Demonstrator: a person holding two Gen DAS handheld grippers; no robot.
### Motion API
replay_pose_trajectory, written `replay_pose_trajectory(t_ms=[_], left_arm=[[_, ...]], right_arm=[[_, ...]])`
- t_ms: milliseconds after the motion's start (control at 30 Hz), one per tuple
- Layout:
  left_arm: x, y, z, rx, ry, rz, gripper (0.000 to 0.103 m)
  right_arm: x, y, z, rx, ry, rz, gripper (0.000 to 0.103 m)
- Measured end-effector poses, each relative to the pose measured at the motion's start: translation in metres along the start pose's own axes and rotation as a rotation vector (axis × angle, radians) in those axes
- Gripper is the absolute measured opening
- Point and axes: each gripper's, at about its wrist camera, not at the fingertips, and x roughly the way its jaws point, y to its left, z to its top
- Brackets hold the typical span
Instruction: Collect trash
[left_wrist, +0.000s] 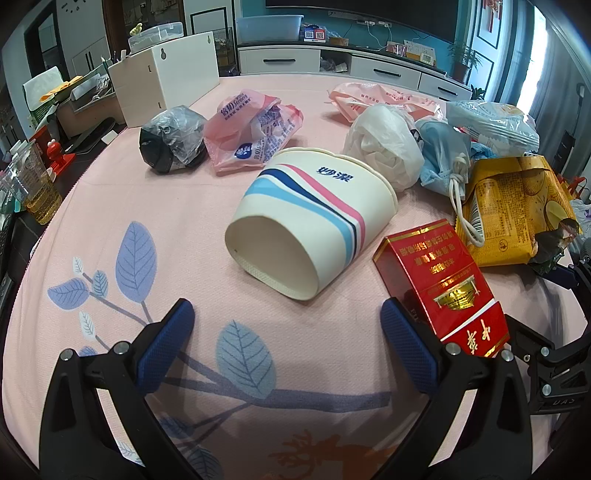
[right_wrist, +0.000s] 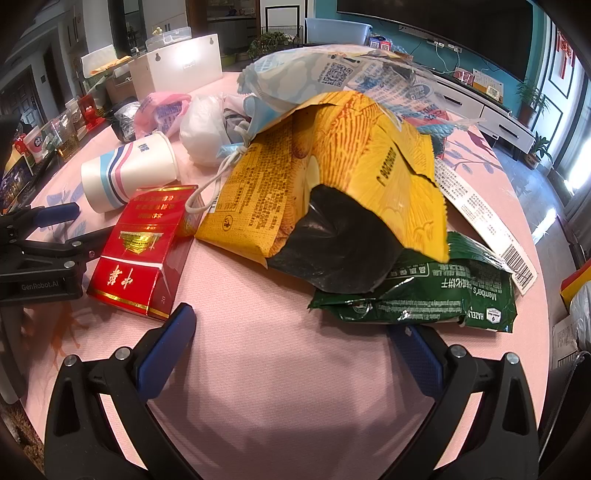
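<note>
Trash lies on a pink tablecloth (left_wrist: 184, 206). A striped paper cup (left_wrist: 310, 225) lies on its side just ahead of my open, empty left gripper (left_wrist: 288, 332). A red cigarette box (left_wrist: 443, 284) lies by its right finger. Behind are a black bag (left_wrist: 173, 138), a pink wrapper (left_wrist: 251, 129), a white plastic wad (left_wrist: 384, 147), a blue mask (left_wrist: 443, 162) and a yellow snack bag (left_wrist: 513, 206). My right gripper (right_wrist: 291, 339) is open and empty, just short of the yellow snack bag (right_wrist: 332, 173) and a green packet (right_wrist: 424, 291). The cigarette box (right_wrist: 144, 251) and cup (right_wrist: 125, 173) lie to its left.
A white box (left_wrist: 166, 77) stands at the table's far left corner. Glasses and small items (left_wrist: 37, 184) sit on a dark surface left of the table. A TV cabinet (left_wrist: 369, 62) lines the far wall. The left gripper (right_wrist: 40, 243) shows at the left edge of the right wrist view.
</note>
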Motion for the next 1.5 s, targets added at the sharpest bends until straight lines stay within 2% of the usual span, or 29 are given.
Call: replay_pose_trajectory(t_ms=[567, 800, 867, 933, 1033, 1100, 1200, 1267, 1367, 1433, 1500], left_arm=[[0.0, 0.0, 0.0, 0.0, 0.0, 0.0, 0.101], [-0.005, 0.0, -0.005, -0.012, 0.011, 0.002, 0.1], [-0.018, -0.005, -0.013, 0.017, 0.012, -0.03, 0.1], [-0.037, -0.007, -0.016, 0.05, -0.038, -0.015, 0.1], [-0.069, -0.011, -0.017, 0.076, -0.11, -0.009, 0.1], [-0.087, -0.013, -0.013, 0.054, -0.118, -0.023, 0.1], [-0.117, -0.012, 0.004, 0.002, -0.127, 0.001, 0.1], [-0.13, -0.01, 0.018, -0.017, -0.15, -0.038, 0.1], [-0.143, -0.007, 0.049, -0.007, -0.139, -0.108, 0.1], [-0.152, -0.009, 0.065, -0.02, -0.129, -0.143, 0.1], [-0.16, -0.01, 0.078, -0.025, -0.132, -0.231, 0.1]], right_arm=[[0.0, 0.0, 0.0, 0.0, 0.0, 0.0, 0.101], [0.0, 0.005, -0.002, 0.049, 0.017, -0.028, 0.101], [-0.006, 0.011, -0.001, 0.048, 0.051, -0.002, 0.101], [-0.015, 0.012, -0.003, 0.057, 0.049, 0.015, 0.101], [-0.04, 0.018, -0.005, 0.039, 0.006, 0.005, 0.101], [-0.056, 0.021, -0.001, 0.043, -0.025, 0.001, 0.101], [-0.082, 0.021, 0.013, 0.066, -0.094, -0.004, 0.101], [-0.102, 0.023, 0.024, 0.056, -0.143, -0.049, 0.101], [-0.128, 0.025, 0.047, 0.033, -0.203, -0.142, 0.101], [-0.14, 0.017, 0.063, 0.075, -0.21, -0.13, 0.101], [-0.147, 0.004, 0.077, 0.145, -0.202, -0.074, 0.101]])
